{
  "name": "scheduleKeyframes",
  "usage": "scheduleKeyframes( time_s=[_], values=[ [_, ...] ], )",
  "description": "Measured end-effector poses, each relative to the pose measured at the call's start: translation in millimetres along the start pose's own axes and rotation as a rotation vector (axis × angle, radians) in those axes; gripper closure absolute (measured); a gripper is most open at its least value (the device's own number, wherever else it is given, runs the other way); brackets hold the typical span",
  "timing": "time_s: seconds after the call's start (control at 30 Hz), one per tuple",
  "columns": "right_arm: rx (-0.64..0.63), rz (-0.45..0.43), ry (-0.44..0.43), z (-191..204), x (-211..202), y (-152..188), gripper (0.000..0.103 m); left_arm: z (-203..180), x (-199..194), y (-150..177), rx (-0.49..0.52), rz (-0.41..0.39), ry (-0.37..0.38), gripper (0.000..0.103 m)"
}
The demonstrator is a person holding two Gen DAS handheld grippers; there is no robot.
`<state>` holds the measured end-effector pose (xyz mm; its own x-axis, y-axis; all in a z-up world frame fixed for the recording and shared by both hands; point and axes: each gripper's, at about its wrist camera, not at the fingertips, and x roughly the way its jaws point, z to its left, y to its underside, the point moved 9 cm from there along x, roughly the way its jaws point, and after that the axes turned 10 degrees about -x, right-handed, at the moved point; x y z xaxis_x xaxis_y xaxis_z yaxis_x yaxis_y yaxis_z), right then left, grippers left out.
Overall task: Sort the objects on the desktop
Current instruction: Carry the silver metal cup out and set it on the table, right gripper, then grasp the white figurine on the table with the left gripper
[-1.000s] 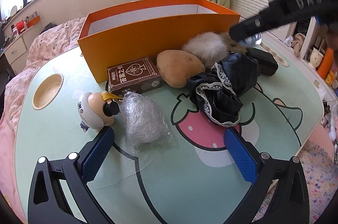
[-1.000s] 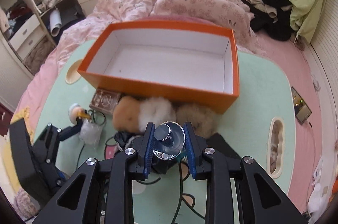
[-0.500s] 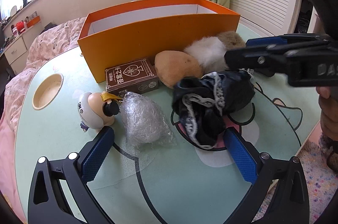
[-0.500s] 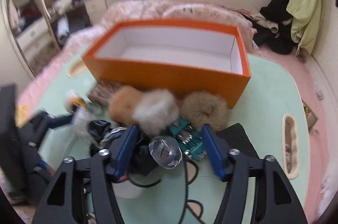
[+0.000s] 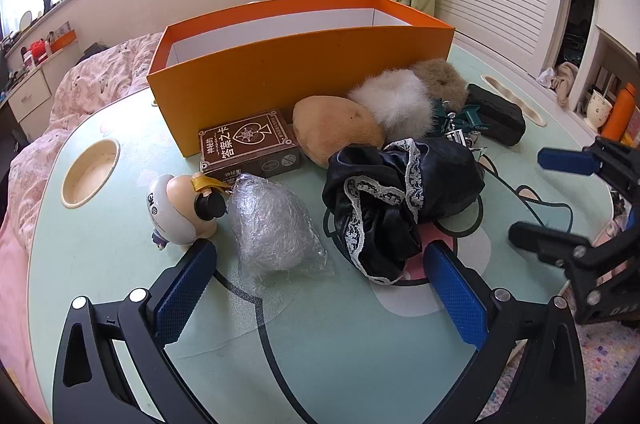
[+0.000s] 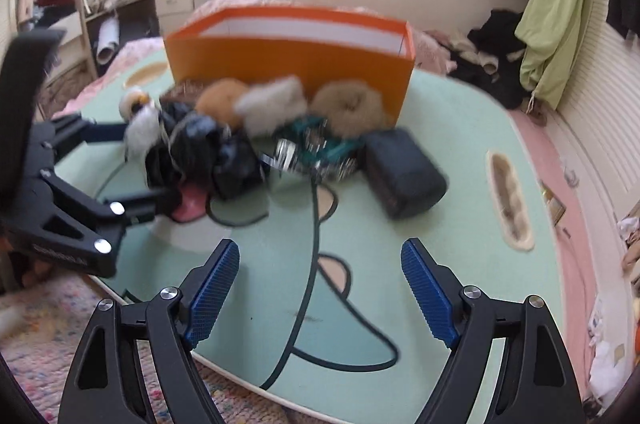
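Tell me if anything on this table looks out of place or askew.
The figurine lies tipped on its side next to the plastic-wrapped bundle. The black lace-trimmed cloth sits crumpled in a heap. Everything is crowded against the outside of the orange box, and no items are visible inside it.

glossy black cloth (image 5: 400,191), crinkled plastic wrap (image 5: 272,224)

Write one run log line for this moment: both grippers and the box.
left gripper: open, empty | right gripper: opening, nothing between jaws | orange box: no items visible inside
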<state>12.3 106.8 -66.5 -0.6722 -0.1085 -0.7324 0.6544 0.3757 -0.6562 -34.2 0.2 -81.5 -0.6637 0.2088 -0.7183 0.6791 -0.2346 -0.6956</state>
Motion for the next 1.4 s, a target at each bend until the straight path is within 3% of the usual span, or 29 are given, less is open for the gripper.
scheduleKeyframes(
  time_s=[0.1,0.73,0.83,0.87,1.03,1.3,1.4],
  values=[
    [0.026,0.012,-0.030,-5,7,2,0.000,0,-1,0,-0.001,-0.002,0.004,0.000],
    [0.020,-0.008,-0.034,-4,8,9,0.000,-3,-3,0,-0.012,0.005,0.005,0.000],
    [0.020,-0.009,-0.035,-3,8,9,0.000,-1,-8,0,-0.055,-0.013,0.051,0.000],
    [0.020,-0.009,-0.035,-3,7,9,0.000,2,-13,-3,-0.090,-0.031,0.090,0.000],
    [0.020,-0.009,-0.035,-3,7,9,0.000,30,-33,-12,-0.247,-0.107,0.141,0.000],
    [0.019,-0.009,-0.036,-3,7,9,0.000,50,-26,-24,-0.325,-0.080,0.076,0.006],
    [0.019,-0.009,-0.036,-3,7,9,0.000,59,-26,-33,-0.374,-0.075,0.085,0.017]
  ],
)
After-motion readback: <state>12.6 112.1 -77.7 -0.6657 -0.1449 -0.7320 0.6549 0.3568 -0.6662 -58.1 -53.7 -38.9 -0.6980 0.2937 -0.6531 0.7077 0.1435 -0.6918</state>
